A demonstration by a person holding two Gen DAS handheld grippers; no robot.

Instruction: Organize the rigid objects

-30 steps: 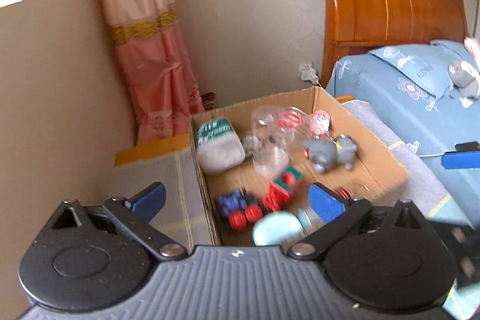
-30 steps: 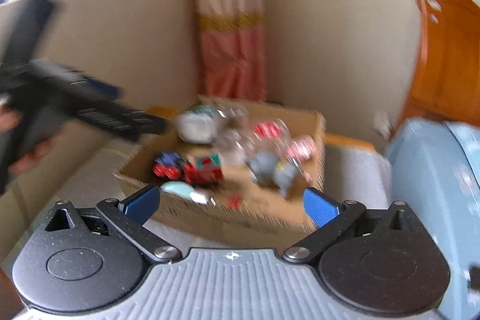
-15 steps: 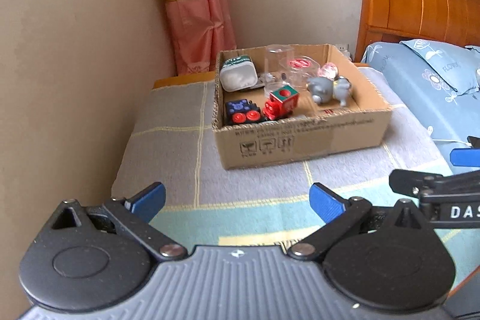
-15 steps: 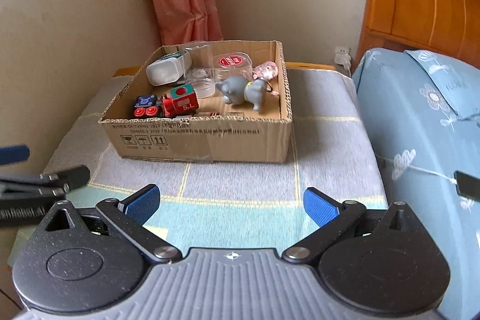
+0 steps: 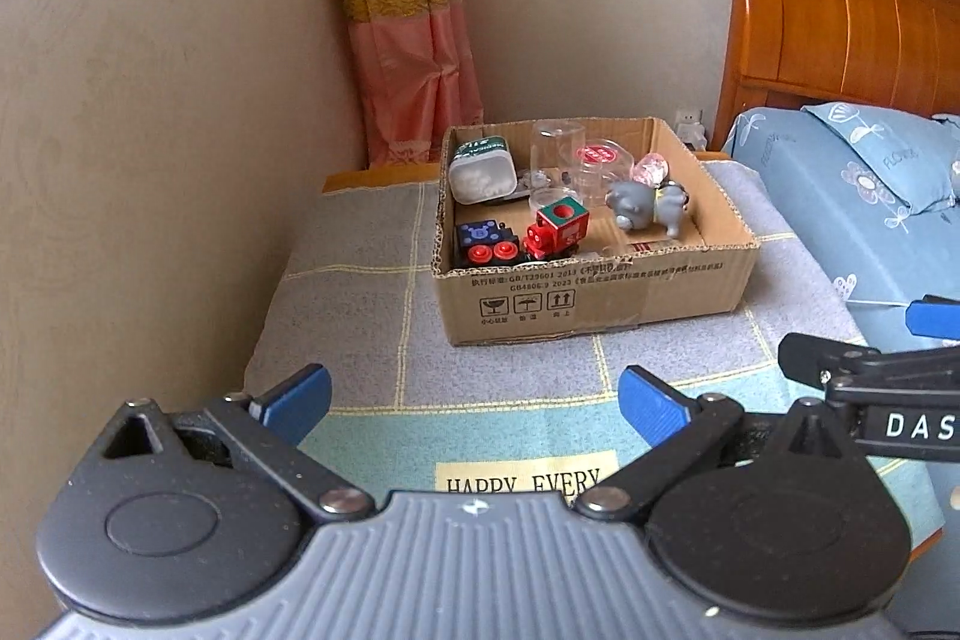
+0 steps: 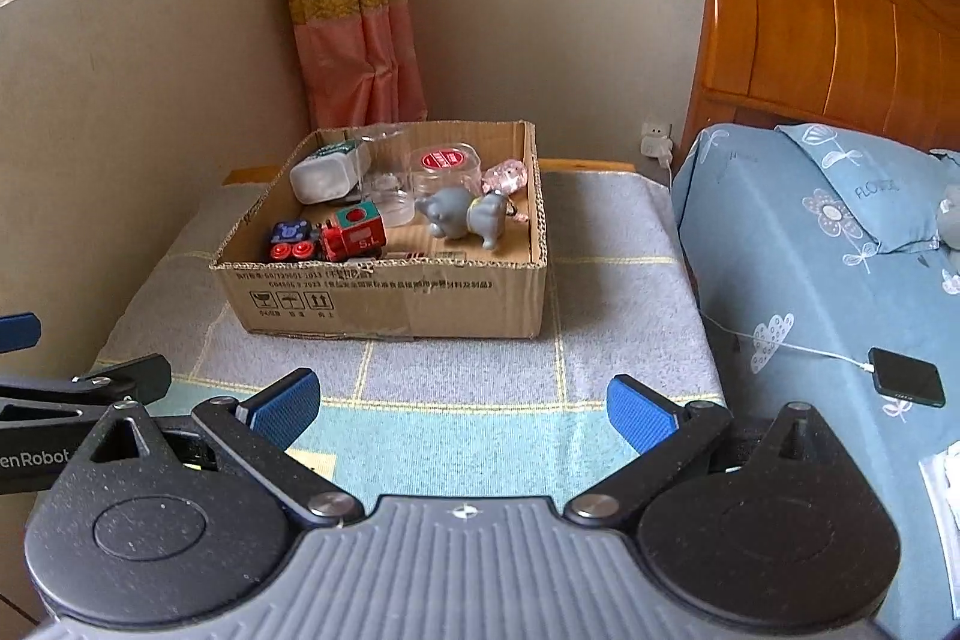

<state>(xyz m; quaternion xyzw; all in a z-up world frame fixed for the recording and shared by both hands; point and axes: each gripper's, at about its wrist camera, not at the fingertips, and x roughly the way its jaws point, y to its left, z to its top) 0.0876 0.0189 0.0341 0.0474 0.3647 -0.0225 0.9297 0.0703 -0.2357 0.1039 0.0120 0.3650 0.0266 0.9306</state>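
Note:
A shallow cardboard box (image 5: 600, 298) (image 6: 396, 301) stands on a cloth-covered table. Inside lie a red toy train (image 5: 555, 232) (image 6: 353, 238), a blue toy car with red wheels (image 5: 485, 244) (image 6: 291, 239), a grey elephant figure (image 5: 648, 211) (image 6: 468, 217), a white tin with a green lid (image 5: 483, 167) (image 6: 327, 172), clear plastic jars (image 5: 558, 148) (image 6: 444, 169) and a pink trinket (image 5: 651, 167) (image 6: 504, 175). My left gripper (image 5: 474, 400) is open and empty, well short of the box. My right gripper (image 6: 461, 403) is open and empty too, beside the left one.
The table cloth (image 5: 360, 328) is grey and teal with a "HAPPY EVERY" label. A wall runs along the left. A bed with blue bedding (image 6: 810, 250) and a wooden headboard (image 6: 828, 28) flanks the right; a charging phone (image 6: 906, 385) lies on it. A pink curtain (image 5: 408, 40) hangs behind.
Both grippers have pulled back and away from the box, from close above it to the near end of the table. The box contents stay put.

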